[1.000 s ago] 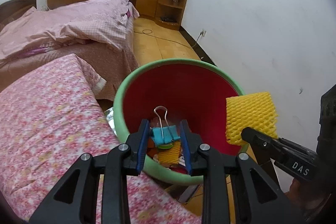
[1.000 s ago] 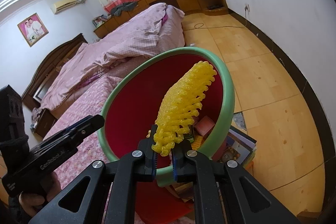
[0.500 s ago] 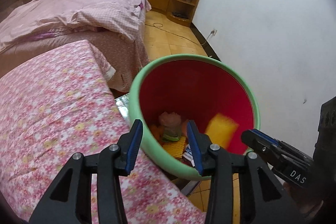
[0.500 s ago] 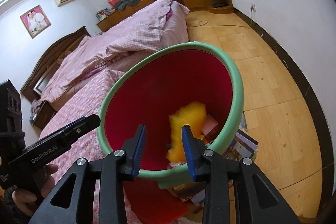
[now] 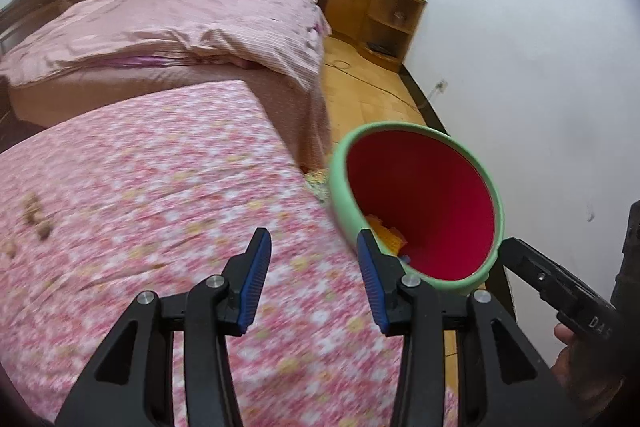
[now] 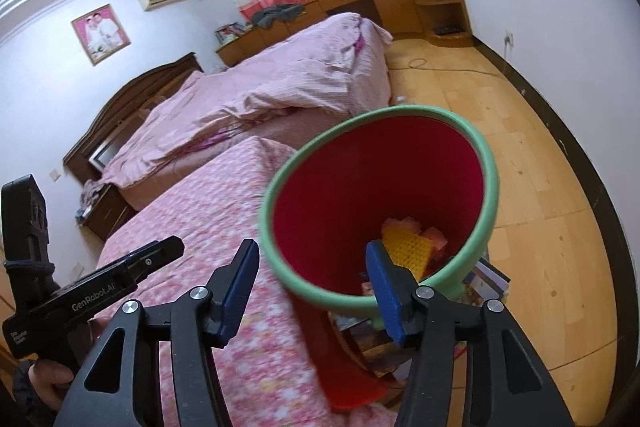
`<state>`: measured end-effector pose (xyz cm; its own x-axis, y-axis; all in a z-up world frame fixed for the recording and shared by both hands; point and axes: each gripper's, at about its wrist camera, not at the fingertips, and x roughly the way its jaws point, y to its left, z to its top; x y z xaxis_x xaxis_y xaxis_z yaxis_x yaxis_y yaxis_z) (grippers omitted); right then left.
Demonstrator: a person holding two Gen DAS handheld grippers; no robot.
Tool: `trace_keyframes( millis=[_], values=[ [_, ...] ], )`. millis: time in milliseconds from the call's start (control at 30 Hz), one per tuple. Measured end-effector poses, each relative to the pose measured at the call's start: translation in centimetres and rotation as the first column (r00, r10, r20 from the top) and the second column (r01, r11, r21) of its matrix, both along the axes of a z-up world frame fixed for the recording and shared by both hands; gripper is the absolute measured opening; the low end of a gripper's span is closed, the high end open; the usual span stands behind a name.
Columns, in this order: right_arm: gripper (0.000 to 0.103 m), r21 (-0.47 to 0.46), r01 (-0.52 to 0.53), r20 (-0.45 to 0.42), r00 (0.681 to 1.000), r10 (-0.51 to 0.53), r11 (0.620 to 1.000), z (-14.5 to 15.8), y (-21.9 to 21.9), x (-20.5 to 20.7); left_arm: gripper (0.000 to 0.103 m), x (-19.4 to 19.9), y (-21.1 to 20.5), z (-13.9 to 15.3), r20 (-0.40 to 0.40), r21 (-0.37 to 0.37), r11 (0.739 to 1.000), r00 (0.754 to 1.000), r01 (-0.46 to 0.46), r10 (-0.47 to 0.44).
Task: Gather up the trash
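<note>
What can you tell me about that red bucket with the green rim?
The bucket is round, bright red inside, with a thick pale green rim, and looks like smooth plastic. It stands beside the flower-patterned bed, its mouth open and tilted toward both cameras. Trash lies at the bottom: a yellow foam net and some pinkish scraps. Books or magazines lie under or beside its base; whether they touch it is unclear. Neither gripper touches it.

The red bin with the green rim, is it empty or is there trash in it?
Not empty. The red bin holds a yellow foam net and other pinkish scraps at its bottom, well below the rim; most of the red inner wall shows bare.
</note>
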<state>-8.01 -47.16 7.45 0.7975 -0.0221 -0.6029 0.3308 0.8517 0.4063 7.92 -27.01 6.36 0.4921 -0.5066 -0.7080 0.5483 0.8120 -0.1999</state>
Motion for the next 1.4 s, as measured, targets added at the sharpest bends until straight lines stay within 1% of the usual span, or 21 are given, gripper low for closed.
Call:
trace_keyframes(
  millis=[67, 300, 367, 400, 433, 600, 767, 1033, 1400],
  values=[
    [0.058, -0.005, -0.015, 0.008, 1.0, 0.015, 1.0, 0.5, 0.9, 0.0, 0.049, -0.5, 1.5, 0.6, 0.016, 0.003, 0.999, 0.999, -0.032, 0.032],
    [0.058, -0.038, -0.09, 0.022, 0.996, 0.091, 0.995, 1.7, 5.1, -0.4, 0.05, -2.3, 7.0, 2.2, 0.055, 0.001, 0.989, 0.988, -0.147, 0.147],
    [0.066, -0.047, -0.109, 0.027, 0.994, 0.11, 0.993, 1.9, 6.4, -0.6, 0.05, -2.9, 8.4, 2.5, 0.065, 0.0, 0.985, 0.983, -0.172, 0.171],
    [0.073, -0.051, -0.118, 0.031, 0.992, 0.12, 0.992, 2.1, 7.1, -0.7, 0.05, -3.4, 9.4, 2.7, 0.071, -0.001, 0.982, 0.98, -0.187, 0.187],
    [0.075, -0.055, -0.128, 0.036, 0.991, 0.13, 0.99, 2.3, 7.7, -0.9, 0.05, -3.5, 9.9, 2.8, 0.075, -0.003, 0.98, 0.977, -0.198, 0.198],
    [0.076, -0.094, -0.156, 0.052, 0.986, 0.161, 0.983, 3.1, 10.6, -1.7, 0.05, -5.0, 13.1, 3.3, 0.096, -0.013, 0.967, 0.962, -0.254, 0.254],
    [0.078, -0.132, -0.152, 0.079, 0.983, 0.163, 0.98, 3.6, 12.7, -3.0, 0.05, -6.8, 15.6, 3.7, 0.111, -0.014, 0.953, 0.946, -0.303, 0.303],
    [0.078, -0.179, -0.144, 0.094, 0.982, 0.162, 0.973, 4.1, 14.7, -4.4, 0.05, -9.1, 18.1, 4.6, 0.147, -0.035, 0.936, 0.924, -0.351, 0.352],
    [0.078, -0.216, -0.125, 0.12, 0.981, 0.153, 0.968, 4.8, 15.9, -5.8, 0.051, -11.4, 19.7, 5.5, 0.184, -0.055, 0.921, 0.902, -0.387, 0.39]
  ],
)
